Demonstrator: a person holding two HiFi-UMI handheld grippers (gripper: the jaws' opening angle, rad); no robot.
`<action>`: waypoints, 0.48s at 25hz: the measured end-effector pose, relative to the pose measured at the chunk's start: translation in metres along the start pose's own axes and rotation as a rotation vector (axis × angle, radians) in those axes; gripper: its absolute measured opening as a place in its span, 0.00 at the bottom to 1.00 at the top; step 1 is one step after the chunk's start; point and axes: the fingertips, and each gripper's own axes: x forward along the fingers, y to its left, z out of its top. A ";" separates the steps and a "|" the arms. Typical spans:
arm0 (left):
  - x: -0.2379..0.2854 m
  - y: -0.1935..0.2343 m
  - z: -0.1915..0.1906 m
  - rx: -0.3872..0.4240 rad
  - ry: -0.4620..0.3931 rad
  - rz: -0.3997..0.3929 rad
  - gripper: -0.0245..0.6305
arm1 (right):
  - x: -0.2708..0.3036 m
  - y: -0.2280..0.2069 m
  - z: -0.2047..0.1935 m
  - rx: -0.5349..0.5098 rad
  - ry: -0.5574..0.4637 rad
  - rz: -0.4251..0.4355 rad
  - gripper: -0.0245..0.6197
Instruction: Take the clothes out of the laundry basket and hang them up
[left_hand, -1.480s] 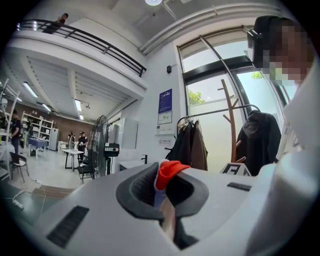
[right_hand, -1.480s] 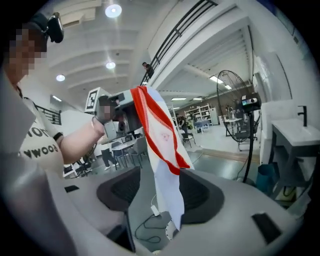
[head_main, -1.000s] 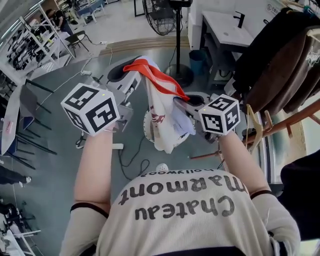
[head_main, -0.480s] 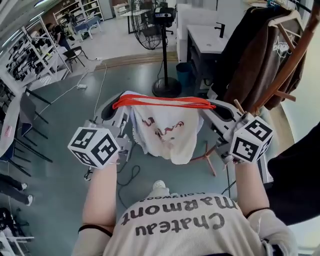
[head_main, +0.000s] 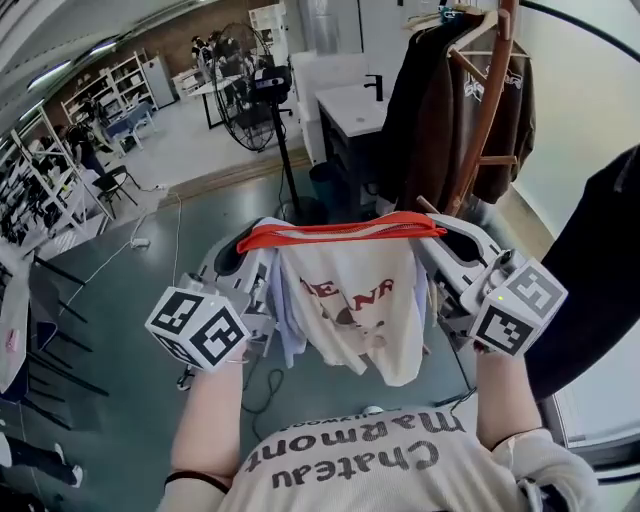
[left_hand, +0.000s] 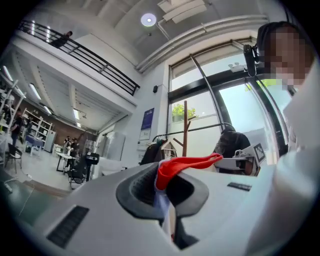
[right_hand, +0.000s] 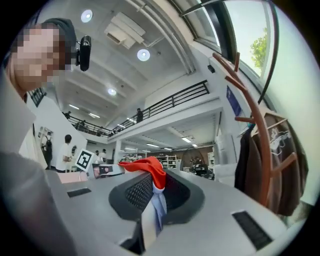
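Holding the shirt (head_main: 352, 312) level between both grippers is the heart of this step, and the head view shows it so: the left gripper (head_main: 243, 250) and right gripper (head_main: 440, 238) each pinch one end of the red edge (head_main: 340, 231), which runs taut and nearly straight between them while the white printed body hangs down in front of the person, clear of the floor. The coat rack (head_main: 487, 105), with dark coats (head_main: 432, 110) on it, stands just beyond the right gripper; whether it has a free peg or hanger cannot be made out. In the left gripper view the left gripper (left_hand: 165, 186) has its jaws clamped almost together on the fabric, the red edge (left_hand: 187, 164) leading off toward the other gripper, the rack (left_hand: 185, 127) well beyond. In the right gripper view the right gripper (right_hand: 152, 192) is likewise nearly closed on cloth, red edge (right_hand: 148, 171) above and pale fabric trailing below, with the rack (right_hand: 260, 135) close on the right. To my mind the move calls for keeping both pinches firm and the edge taut, and approaching the rack right end first without snagging the coats.
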 end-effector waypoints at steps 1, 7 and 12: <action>-0.001 -0.010 -0.001 0.006 0.012 -0.028 0.06 | -0.010 0.001 0.000 -0.004 0.004 -0.040 0.12; 0.006 -0.059 -0.018 0.013 0.039 -0.167 0.06 | -0.065 -0.003 0.004 -0.017 0.014 -0.259 0.12; 0.029 -0.097 -0.013 0.003 0.024 -0.269 0.06 | -0.104 -0.014 0.029 -0.139 0.002 -0.409 0.12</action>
